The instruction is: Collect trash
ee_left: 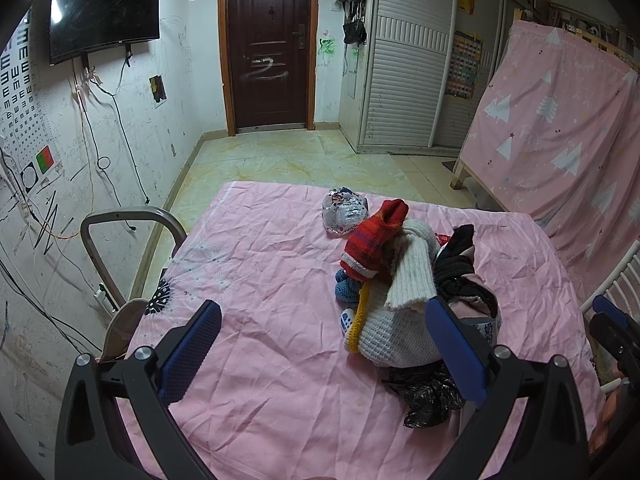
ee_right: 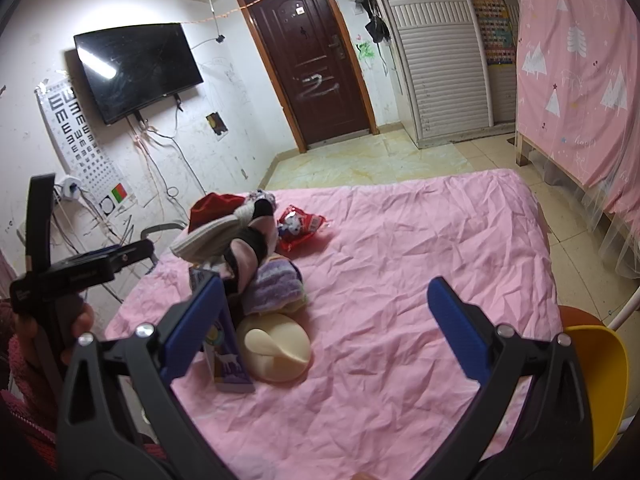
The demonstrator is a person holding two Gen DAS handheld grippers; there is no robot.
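A pink-sheeted table (ee_left: 260, 272) holds a pile of knitted clothes (ee_left: 392, 280) mixed with trash. In the left wrist view I see a crumpled white plastic wrapper (ee_left: 345, 210) beyond the pile and a crumpled black plastic bag (ee_left: 430, 398) at its near side. My left gripper (ee_left: 324, 348) is open and empty, just left of the pile. In the right wrist view a red snack wrapper (ee_right: 300, 226), a purple carton (ee_right: 228, 356) and a cream lid (ee_right: 276, 348) lie by the pile (ee_right: 248, 248). My right gripper (ee_right: 326, 328) is open and empty above the sheet; its left finger overlaps the carton.
A yellow bin (ee_right: 600, 384) stands at the table's right edge. A metal chair frame (ee_left: 132, 232) stands left of the table. A pink curtain (ee_left: 560, 120) hangs on the right, a door (ee_left: 266, 44) at the back. The left gripper's body (ee_right: 80, 272) shows in the right view.
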